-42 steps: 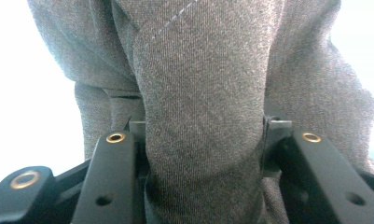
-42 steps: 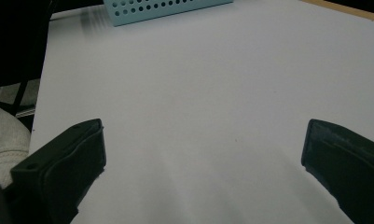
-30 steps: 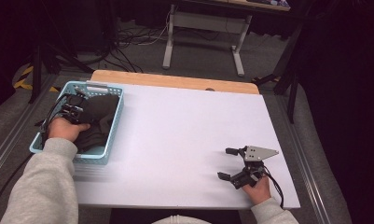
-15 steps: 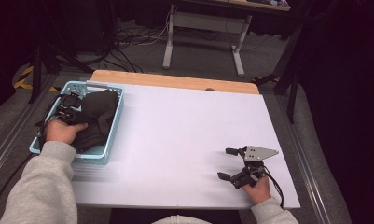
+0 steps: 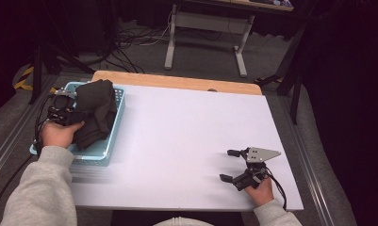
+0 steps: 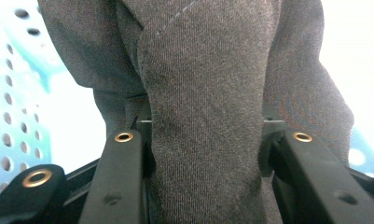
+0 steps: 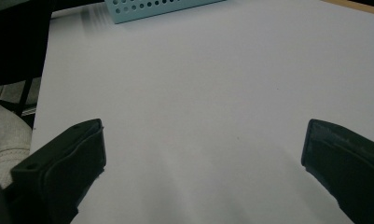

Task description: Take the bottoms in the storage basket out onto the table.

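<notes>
A dark grey cloth (image 5: 96, 110) is bunched up in the light blue perforated basket (image 5: 112, 136) at the table's left edge. My left gripper (image 5: 76, 113) is at the basket's left side and is shut on a thick fold of that cloth (image 6: 203, 121), which stands squeezed between both jaws. The cloth rises partly above the basket rim. My right gripper (image 5: 230, 165) rests on the white table top near the front right corner, its jaws wide open (image 7: 203, 154) with nothing between them, pointing left across the table.
The white table top (image 5: 191, 136) has a wooden strip (image 5: 177, 82) along its far edge. Beyond it are a metal stand (image 5: 205, 28) and cables on the floor. The basket's near corner (image 7: 161, 9) shows far ahead in the right gripper view.
My left gripper has lifted and drawn the dark cloth up and toward the far end of the basket. The right gripper has stayed where it was.
</notes>
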Demonstrator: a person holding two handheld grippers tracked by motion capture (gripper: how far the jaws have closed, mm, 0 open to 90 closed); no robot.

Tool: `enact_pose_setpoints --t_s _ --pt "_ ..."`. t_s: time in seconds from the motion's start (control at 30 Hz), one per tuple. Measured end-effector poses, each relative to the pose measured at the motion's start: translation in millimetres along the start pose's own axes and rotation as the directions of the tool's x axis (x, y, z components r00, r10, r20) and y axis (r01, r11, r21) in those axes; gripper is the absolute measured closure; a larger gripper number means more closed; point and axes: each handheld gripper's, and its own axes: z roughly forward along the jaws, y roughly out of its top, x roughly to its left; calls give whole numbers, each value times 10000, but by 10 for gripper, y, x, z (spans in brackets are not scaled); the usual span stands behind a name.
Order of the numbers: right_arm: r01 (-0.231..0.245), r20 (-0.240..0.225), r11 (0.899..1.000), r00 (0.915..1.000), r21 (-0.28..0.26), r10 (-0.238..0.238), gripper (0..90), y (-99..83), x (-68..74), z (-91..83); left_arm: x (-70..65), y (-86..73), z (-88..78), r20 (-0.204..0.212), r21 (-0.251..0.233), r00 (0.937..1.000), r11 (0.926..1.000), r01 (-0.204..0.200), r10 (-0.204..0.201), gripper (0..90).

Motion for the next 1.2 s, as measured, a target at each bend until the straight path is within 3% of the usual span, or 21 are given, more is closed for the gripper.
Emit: enact_pose_setpoints --t_s 0.17,0.27,0.37,0.47,0.63,0.77,1.2 --pt "-2 -5 10000 10000 -3 2 6 0 0 0 -13 -16 -59 -129 -529 9999 9986 -23 16 592" --pt "2 -10 10000 10000 7 -2 7 0 0 3 -5 -32 -131 -141 -1139 9998 9934 106 -123 592" --pt "-7 -5 10000 10000 -30 7 6 0 -3 -2 8 -42 -163 -142 -1320 9997 9911 173 -193 592" --pt "-2 9 10000 10000 -57 2 7 0 -3 -6 -1 -68 -219 -240 -1840 9996 9829 94 -141 593" --pt "-12 11 10000 10000 -46 12 6 0 -6 -7 -28 -84 -264 -361 -2242 9993 9745 -41 -41 592" --pt "-61 2 9999 10000 -95 61 6 -1 -11 -11 -47 -105 -320 -407 -2694 9992 9630 -111 1 592" --pt "-65 -25 9999 10000 -101 65 6 -1 -11 -11 -142 -105 -487 -518 -3462 9982 9371 -453 291 592"
